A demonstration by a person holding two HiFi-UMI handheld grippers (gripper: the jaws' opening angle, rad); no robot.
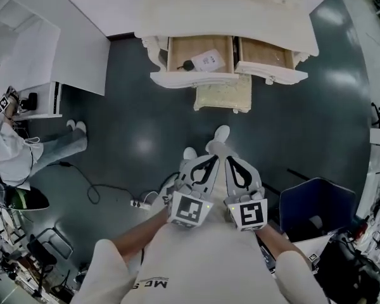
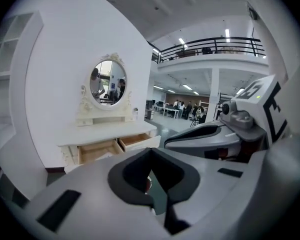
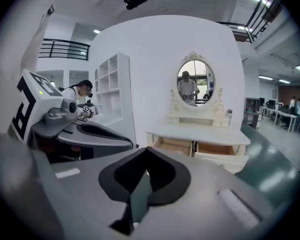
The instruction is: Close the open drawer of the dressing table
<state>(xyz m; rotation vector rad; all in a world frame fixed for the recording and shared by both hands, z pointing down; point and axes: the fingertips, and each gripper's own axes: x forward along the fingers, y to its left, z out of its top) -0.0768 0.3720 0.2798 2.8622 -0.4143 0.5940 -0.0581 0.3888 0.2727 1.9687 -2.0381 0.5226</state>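
The cream dressing table [image 1: 225, 8] stands ahead against the white wall, well out of reach. Both of its drawers are pulled out: the left drawer [image 1: 199, 61] holds a white card and a small dark item, the right drawer [image 1: 267, 59] looks bare inside. My left gripper [image 1: 209, 158] and right gripper [image 1: 232, 159] are held side by side low in front of me, both shut with nothing in them. In the left gripper view the table [image 2: 110, 133] lies beyond the shut left gripper [image 2: 151, 153]; in the right gripper view its open drawers [image 3: 197, 146] show past the right gripper [image 3: 147, 153].
A padded cream stool [image 1: 223, 94] sits on the dark floor right in front of the drawers. A person [image 1: 25, 147] stands at the left near a white shelf unit [image 3: 110, 91]. A cable [image 1: 88, 185] trails on the floor at the left; a blue bin [image 1: 316, 206] stands at the right.
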